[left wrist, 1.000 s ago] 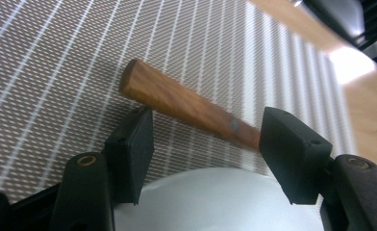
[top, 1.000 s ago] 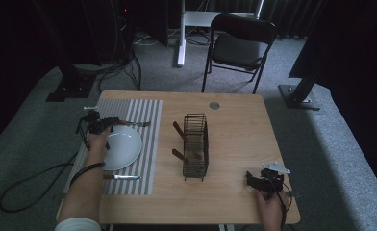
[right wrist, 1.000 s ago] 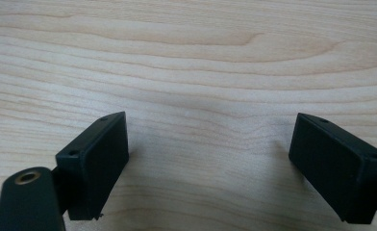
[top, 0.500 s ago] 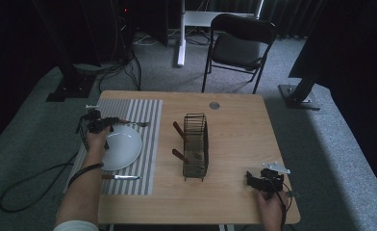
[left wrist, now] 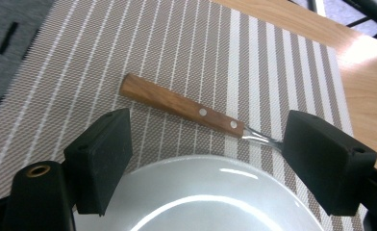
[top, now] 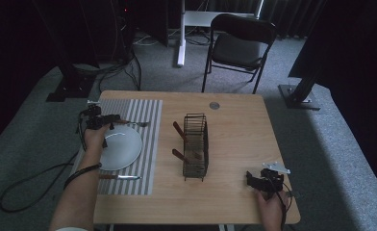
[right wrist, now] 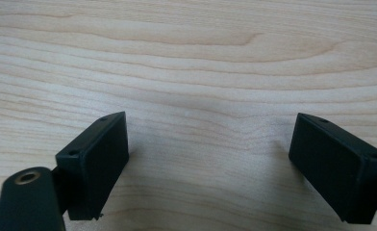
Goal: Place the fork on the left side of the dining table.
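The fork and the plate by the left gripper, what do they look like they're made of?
The fork has a brown handle with visible grain and two pale rivets, so likely wood, with a shiny neck that looks like metal. The plate is plain white with soft glossy highlights, probably glazed ceramic, though smooth plastic can't be ruled out. Both lie on a striped placemat whose fine mesh texture suggests woven vinyl or fabric.

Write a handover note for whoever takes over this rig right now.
Left gripper: jaws open, just been opening, nothing between them, above the white round plate.
Right gripper: open, over bare wooden table.
Things: wooden-handled fork lies on the striped placemat beyond the plate; wooden-handled knife lies on its near side.
Done: plate, fork and knife laid.
Left: more wooden-handled utensils in the black wire rack, perhaps.
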A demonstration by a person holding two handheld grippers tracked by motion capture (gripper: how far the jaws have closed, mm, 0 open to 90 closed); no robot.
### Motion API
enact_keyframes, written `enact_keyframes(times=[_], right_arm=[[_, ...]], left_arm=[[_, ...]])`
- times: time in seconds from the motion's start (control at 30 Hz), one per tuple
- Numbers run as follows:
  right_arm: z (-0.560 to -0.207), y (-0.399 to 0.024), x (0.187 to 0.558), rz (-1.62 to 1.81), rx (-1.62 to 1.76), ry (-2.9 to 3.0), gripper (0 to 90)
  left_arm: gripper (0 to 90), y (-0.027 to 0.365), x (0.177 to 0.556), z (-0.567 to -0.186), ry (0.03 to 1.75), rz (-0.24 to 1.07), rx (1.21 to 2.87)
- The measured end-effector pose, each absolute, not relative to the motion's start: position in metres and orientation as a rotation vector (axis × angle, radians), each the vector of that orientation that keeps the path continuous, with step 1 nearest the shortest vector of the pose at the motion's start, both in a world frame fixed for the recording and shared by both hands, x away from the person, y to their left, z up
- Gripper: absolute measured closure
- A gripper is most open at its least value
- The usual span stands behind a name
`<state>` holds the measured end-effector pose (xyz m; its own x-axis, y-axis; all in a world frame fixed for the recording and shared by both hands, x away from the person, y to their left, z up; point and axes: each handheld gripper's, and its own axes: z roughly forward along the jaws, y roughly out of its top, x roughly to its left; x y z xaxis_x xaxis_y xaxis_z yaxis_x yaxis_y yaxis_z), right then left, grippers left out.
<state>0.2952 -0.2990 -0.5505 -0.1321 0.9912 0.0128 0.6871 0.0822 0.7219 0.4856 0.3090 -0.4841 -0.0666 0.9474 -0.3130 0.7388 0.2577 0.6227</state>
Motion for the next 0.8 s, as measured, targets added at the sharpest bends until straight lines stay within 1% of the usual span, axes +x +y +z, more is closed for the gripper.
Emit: enact_keyframes(times=[0.03,0.23,0.4,0.47,0.57,0.8], right_arm=[[-0.550,-0.299,0.295,0.813,1.652,1.875,13.3],[-0.550,-0.299,0.295,0.813,1.652,1.875,13.3],[-0.550,-0.299,0.295,0.813,1.652,1.875,13.3],[-0.550,-0.299,0.295,0.813,1.652,1.875,13.3],[-0.550,-0.299,0.295,0.813,1.652,1.875,13.3],[-0.550,-0.299,0.295,0.813,1.651,1.876,13.4]], left_arm=[[8.7,0.309,0.483,-0.483,1.845,0.391,1.543],[8.6,0.305,0.472,-0.477,1.835,0.408,1.600],[8.0,0.304,0.458,-0.474,1.772,0.415,1.627],[0.0,0.305,0.454,-0.473,1.756,0.381,1.637],[0.0,0.306,0.447,-0.470,1.756,0.411,1.657],[0.0,0.309,0.431,-0.464,1.745,0.429,1.659]])
